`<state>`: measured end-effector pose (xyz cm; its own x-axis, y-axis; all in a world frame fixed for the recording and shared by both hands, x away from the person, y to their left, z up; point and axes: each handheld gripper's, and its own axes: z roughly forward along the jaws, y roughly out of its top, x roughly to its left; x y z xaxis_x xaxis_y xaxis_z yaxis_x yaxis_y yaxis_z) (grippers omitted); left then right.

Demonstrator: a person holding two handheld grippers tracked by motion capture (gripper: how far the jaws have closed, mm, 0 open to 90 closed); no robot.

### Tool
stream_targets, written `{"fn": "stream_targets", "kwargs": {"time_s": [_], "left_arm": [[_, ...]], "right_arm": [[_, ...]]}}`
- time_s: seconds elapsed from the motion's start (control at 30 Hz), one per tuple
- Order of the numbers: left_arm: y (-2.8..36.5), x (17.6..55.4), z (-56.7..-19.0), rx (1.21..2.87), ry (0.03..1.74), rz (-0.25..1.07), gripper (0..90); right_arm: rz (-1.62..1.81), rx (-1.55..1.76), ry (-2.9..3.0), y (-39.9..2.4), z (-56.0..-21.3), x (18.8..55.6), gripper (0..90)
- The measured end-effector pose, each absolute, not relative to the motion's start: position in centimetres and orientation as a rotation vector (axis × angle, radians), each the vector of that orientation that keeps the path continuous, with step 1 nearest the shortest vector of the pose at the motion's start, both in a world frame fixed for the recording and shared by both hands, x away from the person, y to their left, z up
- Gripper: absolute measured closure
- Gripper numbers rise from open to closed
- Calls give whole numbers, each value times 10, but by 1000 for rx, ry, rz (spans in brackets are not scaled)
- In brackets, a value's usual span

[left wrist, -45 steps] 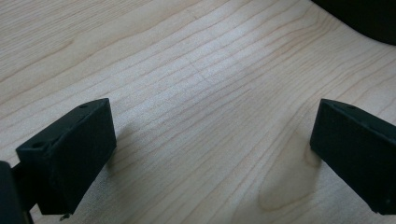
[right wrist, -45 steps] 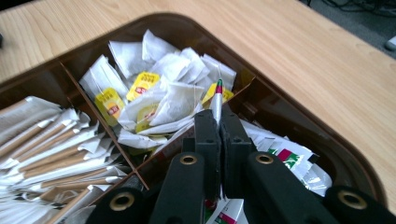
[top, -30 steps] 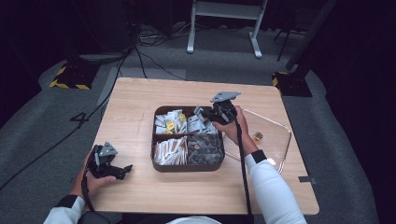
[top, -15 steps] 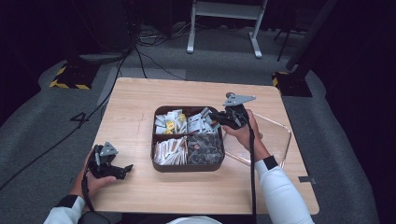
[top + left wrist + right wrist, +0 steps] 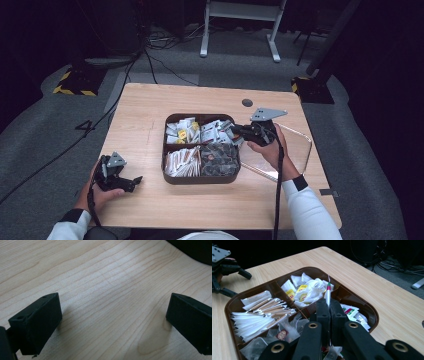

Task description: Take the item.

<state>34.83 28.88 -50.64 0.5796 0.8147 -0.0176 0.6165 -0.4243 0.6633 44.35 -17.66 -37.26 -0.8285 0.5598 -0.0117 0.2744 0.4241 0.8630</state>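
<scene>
Here, thin sachet [image 5: 328, 291] pinched upright between right gripper [image 5: 329, 305] fingers, above tray [image 5: 367, 308]

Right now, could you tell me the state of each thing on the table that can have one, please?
Right gripper: shut on a thin sachet, held upright over the tray.
Left gripper: open, nothing between its jaws, low over bare table.
Brown tray: uncovered, its four compartments filled with packets.
Clear lid: off, lying beside the tray's right edge.

Clear lid [image 5: 295, 150], floor cables [image 5: 150, 50] — white stand [image 5: 240, 20]
</scene>
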Motion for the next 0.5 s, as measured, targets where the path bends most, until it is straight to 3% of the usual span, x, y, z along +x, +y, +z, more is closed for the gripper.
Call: {"fn": "stream_targets", "kwargs": {"time_s": [0.5], "left_arm": [[289,348,-506,2181,1134,409,5]], "right_arm": [[1403,651,2396,-196,-372,411,888]]}}
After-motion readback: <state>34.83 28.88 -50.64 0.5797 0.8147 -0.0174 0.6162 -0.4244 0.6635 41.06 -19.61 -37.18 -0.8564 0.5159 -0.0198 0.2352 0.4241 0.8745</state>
